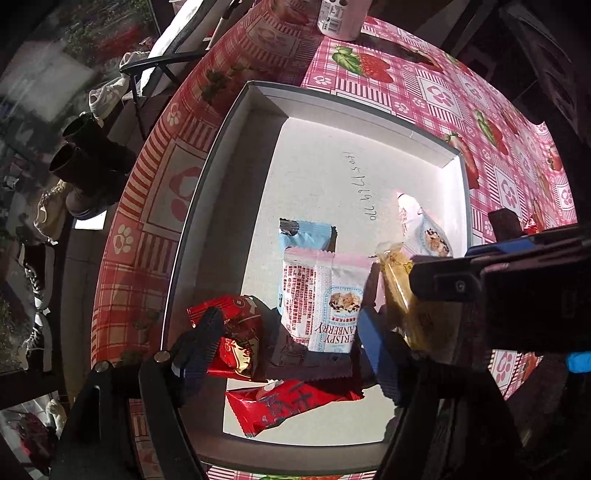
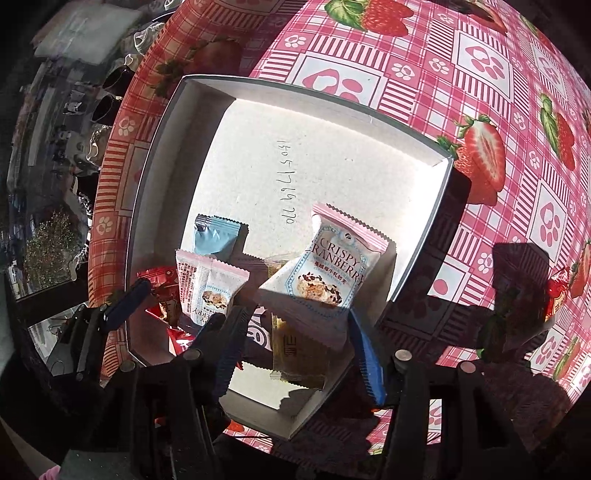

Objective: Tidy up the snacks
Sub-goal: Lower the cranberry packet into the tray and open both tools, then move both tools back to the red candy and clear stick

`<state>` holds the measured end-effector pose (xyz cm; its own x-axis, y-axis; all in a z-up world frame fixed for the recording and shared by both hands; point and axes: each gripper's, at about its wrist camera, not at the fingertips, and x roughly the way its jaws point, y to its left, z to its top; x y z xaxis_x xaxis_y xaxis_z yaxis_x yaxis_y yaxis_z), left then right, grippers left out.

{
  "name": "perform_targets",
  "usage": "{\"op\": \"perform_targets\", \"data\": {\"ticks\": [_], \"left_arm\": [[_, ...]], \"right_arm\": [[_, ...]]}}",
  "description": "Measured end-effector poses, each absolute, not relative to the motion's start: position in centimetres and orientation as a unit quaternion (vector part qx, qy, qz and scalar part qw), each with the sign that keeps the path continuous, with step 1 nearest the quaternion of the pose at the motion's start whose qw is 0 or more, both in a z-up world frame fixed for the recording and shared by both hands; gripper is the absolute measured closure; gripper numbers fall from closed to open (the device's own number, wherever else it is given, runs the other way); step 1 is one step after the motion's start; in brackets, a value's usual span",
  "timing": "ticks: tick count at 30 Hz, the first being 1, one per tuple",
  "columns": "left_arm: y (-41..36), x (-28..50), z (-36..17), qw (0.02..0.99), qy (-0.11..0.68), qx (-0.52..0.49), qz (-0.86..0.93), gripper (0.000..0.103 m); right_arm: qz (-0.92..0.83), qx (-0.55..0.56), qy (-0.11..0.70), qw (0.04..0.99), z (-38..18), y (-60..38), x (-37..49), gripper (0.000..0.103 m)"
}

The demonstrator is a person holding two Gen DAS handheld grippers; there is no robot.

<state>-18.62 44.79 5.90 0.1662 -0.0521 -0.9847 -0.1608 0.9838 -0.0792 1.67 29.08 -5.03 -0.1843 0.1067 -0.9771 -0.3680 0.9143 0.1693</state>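
A shallow white box (image 1: 369,110) (image 2: 417,229) lies on the strawberry tablecloth and holds several snack packets. In the left wrist view my left gripper (image 1: 288,343) is open above a pink-white Crispy Cranberry packet (image 1: 325,302), a light blue packet (image 1: 306,234), a red packet (image 1: 240,332) and another red packet (image 1: 280,402). In the right wrist view my right gripper (image 2: 291,343) is open over the box's near right corner, above a second Crispy Cranberry packet (image 2: 328,269) and a yellow packet (image 2: 295,350). The right gripper body (image 1: 517,288) shows at the right of the left view.
A red sweet (image 2: 557,291) lies on the cloth right of the box. A white bottle (image 1: 340,14) stands at the table's far edge. Shoes and boots (image 1: 88,162) sit on the floor left of the table.
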Motion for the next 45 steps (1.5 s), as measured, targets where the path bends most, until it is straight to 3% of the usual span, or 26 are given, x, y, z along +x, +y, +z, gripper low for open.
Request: {"op": "perform_targets", "data": {"ticks": [1, 3, 6, 8, 27, 45], "left_arm": [[44.8, -18.7, 5.8, 0.759, 0.645, -0.082, 0.038, 0.025], [44.8, -18.7, 5.8, 0.759, 0.645, -0.08, 0.038, 0.025], [44.7, -18.7, 5.8, 0.759, 0.645, -0.078, 0.037, 0.024], [44.8, -18.7, 5.8, 0.758, 0.646, -0.083, 0.036, 0.023], [41.4, -17.9, 5.7, 0.747, 0.663, -0.047, 0.012, 0.023], [36.2, -16.8, 7.4, 0.748, 0.663, 0.012, 0.019, 0.023]], "right_arm": [[0.187, -0.091, 0.747, 0.632, -5.1, 29.2, 1.6, 0.041], [0.186, -0.091, 0.745, 0.634, -5.2, 29.5, 1.4, 0.013], [0.183, -0.089, 0.746, 0.635, -5.3, 29.7, 1.4, 0.011], [0.173, -0.092, 0.745, 0.638, -5.5, 29.7, 1.6, 0.0], [0.107, -0.013, 0.752, 0.651, -6.1, 21.5, 3.9, 0.0], [0.02, 0.096, 0.749, 0.655, -8.3, 6.0, 4.4, 0.0]]}}
